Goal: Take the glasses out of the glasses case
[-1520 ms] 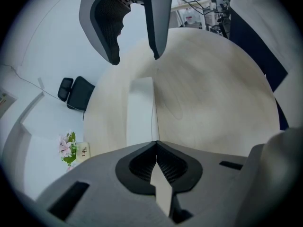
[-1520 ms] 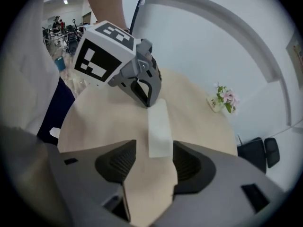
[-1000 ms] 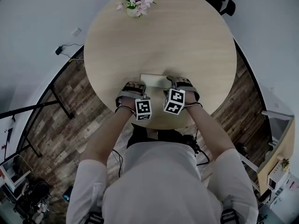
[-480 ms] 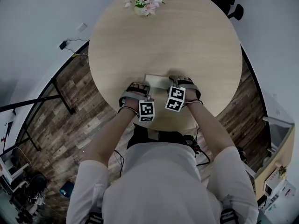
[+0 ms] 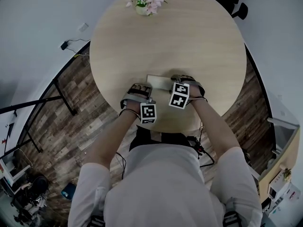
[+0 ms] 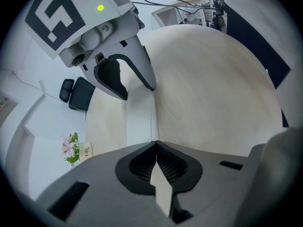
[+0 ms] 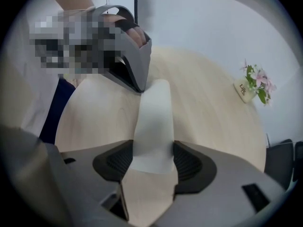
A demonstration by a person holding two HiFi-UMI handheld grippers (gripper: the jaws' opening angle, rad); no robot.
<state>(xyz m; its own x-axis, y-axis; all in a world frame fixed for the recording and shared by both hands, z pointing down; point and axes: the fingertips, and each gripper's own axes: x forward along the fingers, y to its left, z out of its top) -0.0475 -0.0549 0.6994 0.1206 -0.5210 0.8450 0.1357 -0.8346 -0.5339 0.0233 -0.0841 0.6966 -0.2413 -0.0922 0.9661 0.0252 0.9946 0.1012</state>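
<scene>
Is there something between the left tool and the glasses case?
Nothing visible. The case lies on the table directly before the left tool, whose jaws are together; the right tool holds its far end.

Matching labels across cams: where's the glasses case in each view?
Head view: glasses case lies on the near part of the table, between left gripper and right gripper.
Left gripper view: centre, a white strip running up from the shut jaws.
Right gripper view: centre, clamped between the jaws.
Shared landmark: potted flowers.
</scene>
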